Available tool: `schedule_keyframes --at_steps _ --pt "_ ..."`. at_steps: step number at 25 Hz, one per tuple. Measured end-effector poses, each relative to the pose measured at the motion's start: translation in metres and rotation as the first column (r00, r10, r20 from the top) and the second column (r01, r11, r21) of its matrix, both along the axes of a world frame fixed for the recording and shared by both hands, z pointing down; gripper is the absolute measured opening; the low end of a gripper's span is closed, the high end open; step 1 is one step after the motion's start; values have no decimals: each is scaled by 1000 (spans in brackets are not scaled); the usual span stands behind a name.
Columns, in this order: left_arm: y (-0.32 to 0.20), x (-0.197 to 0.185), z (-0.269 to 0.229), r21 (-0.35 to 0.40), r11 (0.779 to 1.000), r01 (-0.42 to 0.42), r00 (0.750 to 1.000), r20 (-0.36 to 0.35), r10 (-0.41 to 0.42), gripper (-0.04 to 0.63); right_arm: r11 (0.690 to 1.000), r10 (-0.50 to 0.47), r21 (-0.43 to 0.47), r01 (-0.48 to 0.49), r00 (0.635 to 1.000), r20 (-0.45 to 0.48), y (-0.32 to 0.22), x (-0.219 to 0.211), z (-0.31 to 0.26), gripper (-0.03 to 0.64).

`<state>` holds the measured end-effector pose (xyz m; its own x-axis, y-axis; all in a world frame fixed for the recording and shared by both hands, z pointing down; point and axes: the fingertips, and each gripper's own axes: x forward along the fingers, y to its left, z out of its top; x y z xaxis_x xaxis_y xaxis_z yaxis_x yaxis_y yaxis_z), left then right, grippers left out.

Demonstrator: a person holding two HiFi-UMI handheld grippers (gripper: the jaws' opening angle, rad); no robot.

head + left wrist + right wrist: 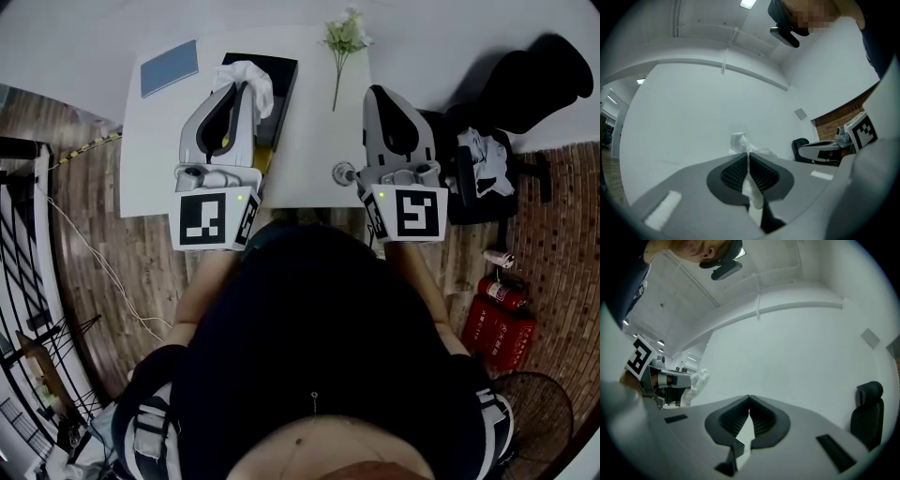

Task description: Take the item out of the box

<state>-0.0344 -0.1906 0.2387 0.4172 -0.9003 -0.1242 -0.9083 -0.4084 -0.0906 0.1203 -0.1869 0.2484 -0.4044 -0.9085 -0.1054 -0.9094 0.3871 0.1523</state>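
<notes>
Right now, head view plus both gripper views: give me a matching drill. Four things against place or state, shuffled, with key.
Things
1. blue notebook
2. flower sprig
3. white crumpled item
4. right gripper

Place or state
A. fingers shut, nothing between them
B. far left corner of the white table
C. pinched in the left gripper's fingers, over the black box
D. lying at the table's far side, between the two grippers

Pairs: 1-B, 2-D, 3-C, 4-A
</notes>
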Motion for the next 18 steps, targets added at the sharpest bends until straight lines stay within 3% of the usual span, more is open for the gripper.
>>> schedule_keyframes --at_steps 9,18 --pt "9 27 4 25 1000 -1 1000 8 1 21 1000 9 21 -10 1000 17 6 24 2 12" --pt "8 24 7 26 1000 12 1000 22 -12 21 1000 -8 26 8 1000 26 3 17 4 12"
